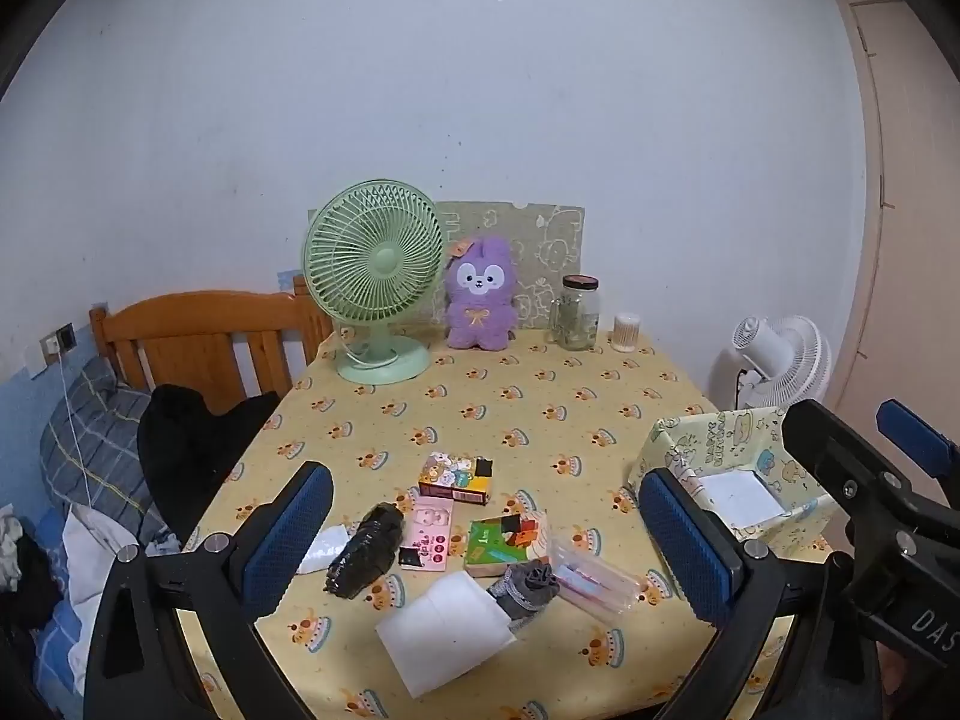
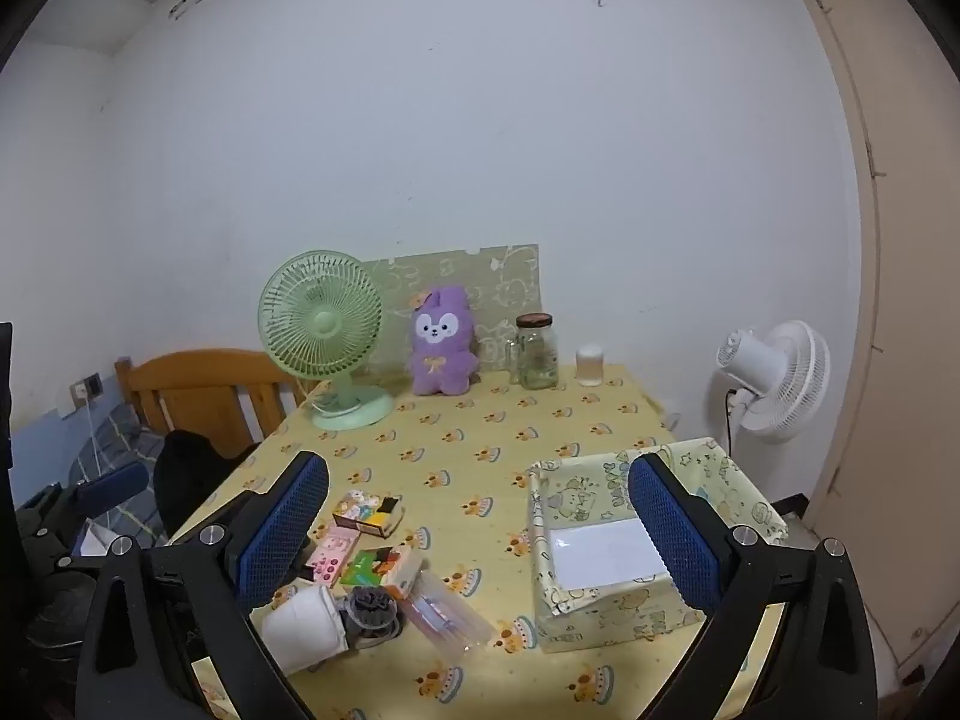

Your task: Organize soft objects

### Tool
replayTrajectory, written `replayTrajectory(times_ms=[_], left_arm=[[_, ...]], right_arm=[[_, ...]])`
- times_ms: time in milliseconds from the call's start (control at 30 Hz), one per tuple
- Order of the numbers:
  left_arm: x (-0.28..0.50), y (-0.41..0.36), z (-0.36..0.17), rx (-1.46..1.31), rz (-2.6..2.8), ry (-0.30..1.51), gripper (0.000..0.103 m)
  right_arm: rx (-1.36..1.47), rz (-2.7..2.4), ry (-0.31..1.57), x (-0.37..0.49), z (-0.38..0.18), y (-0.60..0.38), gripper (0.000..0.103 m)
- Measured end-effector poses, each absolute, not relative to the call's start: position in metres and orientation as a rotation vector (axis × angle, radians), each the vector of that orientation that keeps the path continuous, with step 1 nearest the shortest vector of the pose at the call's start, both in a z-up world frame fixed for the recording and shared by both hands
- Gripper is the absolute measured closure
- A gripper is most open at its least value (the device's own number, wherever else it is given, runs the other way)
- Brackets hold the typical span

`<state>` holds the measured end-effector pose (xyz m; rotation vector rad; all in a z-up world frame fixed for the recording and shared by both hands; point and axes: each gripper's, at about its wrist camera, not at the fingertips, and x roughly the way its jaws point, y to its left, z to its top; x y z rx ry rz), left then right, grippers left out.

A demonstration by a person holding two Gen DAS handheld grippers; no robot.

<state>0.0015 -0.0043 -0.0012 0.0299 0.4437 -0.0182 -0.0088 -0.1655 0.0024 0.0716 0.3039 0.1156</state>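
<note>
Soft items lie in a cluster at the table's near edge: a grey rolled sock (image 1: 525, 585) (image 2: 371, 606), a white folded cloth (image 1: 447, 630) (image 2: 303, 627), a black wrapped bundle (image 1: 363, 549) and a white tissue (image 1: 324, 546). A purple plush bunny (image 1: 480, 297) (image 2: 441, 345) sits at the back. An open patterned box (image 1: 738, 474) (image 2: 606, 546) stands at the right. My left gripper (image 1: 486, 531) is open above the cluster. My right gripper (image 2: 480, 534) is open between the cluster and the box; it also shows in the left wrist view (image 1: 864, 480).
Small cartons (image 1: 456, 477), a pink pack (image 1: 429, 534), a green tissue pack (image 1: 504, 540) and a clear pouch (image 1: 594, 582) lie among the soft items. A green fan (image 1: 375, 276), glass jar (image 1: 579, 312) and swab pot (image 1: 625, 333) stand at the back. A bed lies left, a white fan (image 2: 774, 381) right.
</note>
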Motion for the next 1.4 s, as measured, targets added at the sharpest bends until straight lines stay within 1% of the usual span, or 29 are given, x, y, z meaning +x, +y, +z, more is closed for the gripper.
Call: replayTrajectory(times_ms=[300, 467, 900, 1400], left_arm=[[-0.005, -0.01, 0.003, 0.015, -0.052, 0.436, 0.0], [-0.006, -0.012, 0.006, 0.032, -0.025, 0.417, 0.0], [0.003, -0.01, -0.001, -0.001, -0.056, 0.45, 0.0], [-0.002, -0.011, -0.006, 0.008, -0.055, 0.44, 0.0]], right_arm=[[0.052, 0.149, 0.367, -0.009, 0.004, -0.165, 0.002], [0.086, 0.105, 0.381, -0.008, 0.002, -0.173, 0.002], [0.07, 0.074, 0.371, -0.01, 0.0, -0.16, 0.002], [0.057, 0.071, 0.387, -0.006, 0.003, -0.156, 0.002]])
